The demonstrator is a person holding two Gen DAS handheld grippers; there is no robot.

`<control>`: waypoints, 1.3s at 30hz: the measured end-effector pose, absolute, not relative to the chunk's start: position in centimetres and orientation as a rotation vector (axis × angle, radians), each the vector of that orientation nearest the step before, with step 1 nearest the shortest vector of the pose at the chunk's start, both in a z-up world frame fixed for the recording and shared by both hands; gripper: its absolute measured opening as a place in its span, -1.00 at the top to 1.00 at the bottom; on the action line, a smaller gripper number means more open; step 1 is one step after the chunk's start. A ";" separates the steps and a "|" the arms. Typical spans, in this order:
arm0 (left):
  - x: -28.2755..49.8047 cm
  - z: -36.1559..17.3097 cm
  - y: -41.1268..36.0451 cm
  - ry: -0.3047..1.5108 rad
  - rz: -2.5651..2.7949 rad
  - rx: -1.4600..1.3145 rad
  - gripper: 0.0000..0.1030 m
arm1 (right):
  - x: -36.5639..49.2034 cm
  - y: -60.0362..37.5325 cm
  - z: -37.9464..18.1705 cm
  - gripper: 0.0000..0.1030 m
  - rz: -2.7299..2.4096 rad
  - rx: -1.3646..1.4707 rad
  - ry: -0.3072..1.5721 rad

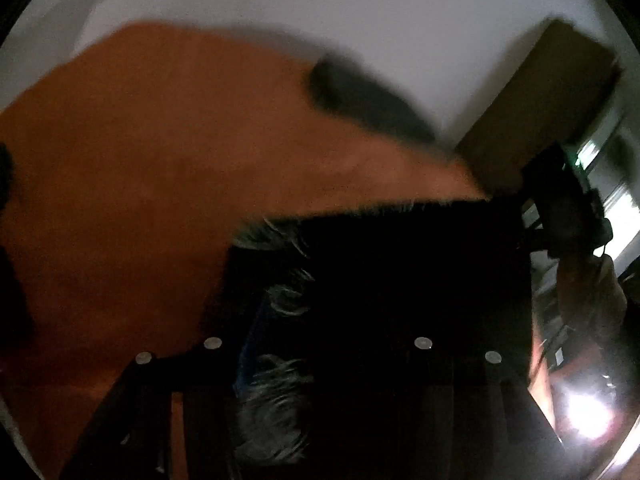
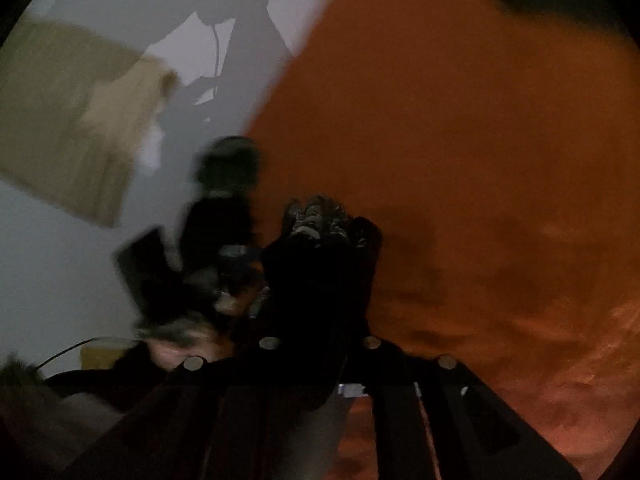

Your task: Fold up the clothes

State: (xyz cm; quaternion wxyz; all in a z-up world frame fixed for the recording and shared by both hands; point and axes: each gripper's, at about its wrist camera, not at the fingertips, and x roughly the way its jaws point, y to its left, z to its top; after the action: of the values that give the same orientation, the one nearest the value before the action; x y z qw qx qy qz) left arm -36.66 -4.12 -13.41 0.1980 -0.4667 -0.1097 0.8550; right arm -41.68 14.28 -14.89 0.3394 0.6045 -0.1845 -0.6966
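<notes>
A black garment with a grey print hangs bunched in front of my left gripper, whose fingers are buried in the dark cloth. In the right wrist view my right gripper is shut on a gathered fold of the same black garment, which sticks up between the fingers. An orange cloth covers the surface behind it and also fills the right wrist view. Both views are dark and motion-blurred. The right gripper body shows at the right of the left view.
A white wall lies behind. A brown cardboard box stands at the right of the left view, and it shows in the right wrist view at the left. A dark item lies on the orange cloth.
</notes>
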 end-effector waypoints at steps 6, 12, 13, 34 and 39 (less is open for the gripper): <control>-37.5 -13.7 -6.4 -0.397 2.416 -1.322 0.06 | -41.4 25.3 -21.2 0.17 -1.878 1.632 -0.906; -31.7 -11.9 -5.3 -0.312 2.302 -1.317 0.05 | -33.3 31.0 -13.5 -0.25 -2.085 1.445 -0.869; -30.4 -12.2 -4.8 -0.300 2.269 -1.331 0.05 | -31.6 30.5 -12.9 -0.25 -2.072 1.422 -0.845; -23.1 -17.2 -0.2 -0.320 1.961 -1.411 1.00 | -18.9 14.0 -17.5 0.02 -2.040 1.482 -0.240; -23.5 -16.7 -2.8 -0.264 1.958 -1.467 0.97 | -18.1 13.9 -18.2 0.02 -2.047 1.481 -0.235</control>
State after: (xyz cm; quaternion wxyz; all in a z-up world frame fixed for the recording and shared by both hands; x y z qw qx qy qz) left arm -23.50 -2.85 -16.73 0.3336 -0.5620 -0.1010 0.7501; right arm -18.05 13.90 -18.20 0.2974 0.5571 -0.0883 -0.7703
